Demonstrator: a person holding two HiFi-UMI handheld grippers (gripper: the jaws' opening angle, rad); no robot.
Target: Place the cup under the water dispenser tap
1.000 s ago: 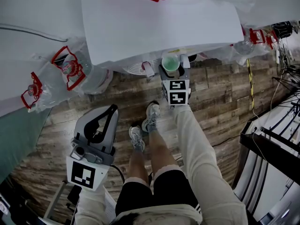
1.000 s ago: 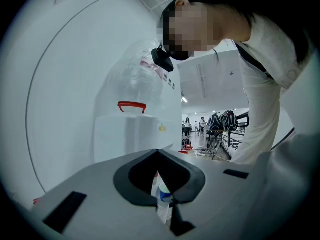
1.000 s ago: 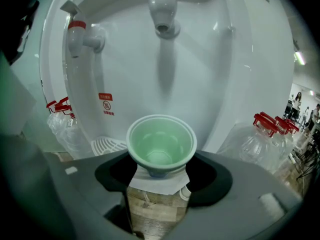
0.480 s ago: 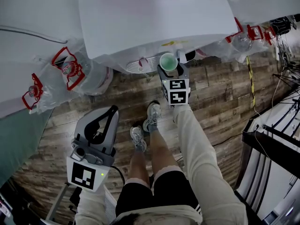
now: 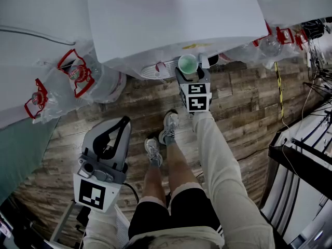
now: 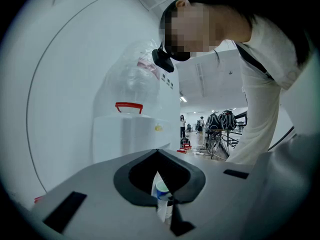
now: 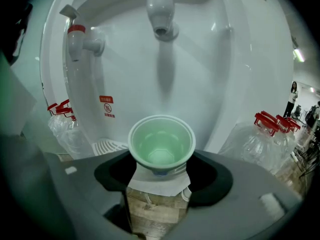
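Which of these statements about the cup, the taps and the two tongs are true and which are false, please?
1. The right tongs hold a green cup upright. True.
2. The cup is full of water. False: it is empty, and its bottom shows.
3. The cup sits beneath the left-hand tap. False: in the right gripper view it is in line below the middle tap; the red tap is off to the left.
4. The left tongs are held low, away from the dispenser, and grip nothing. True.
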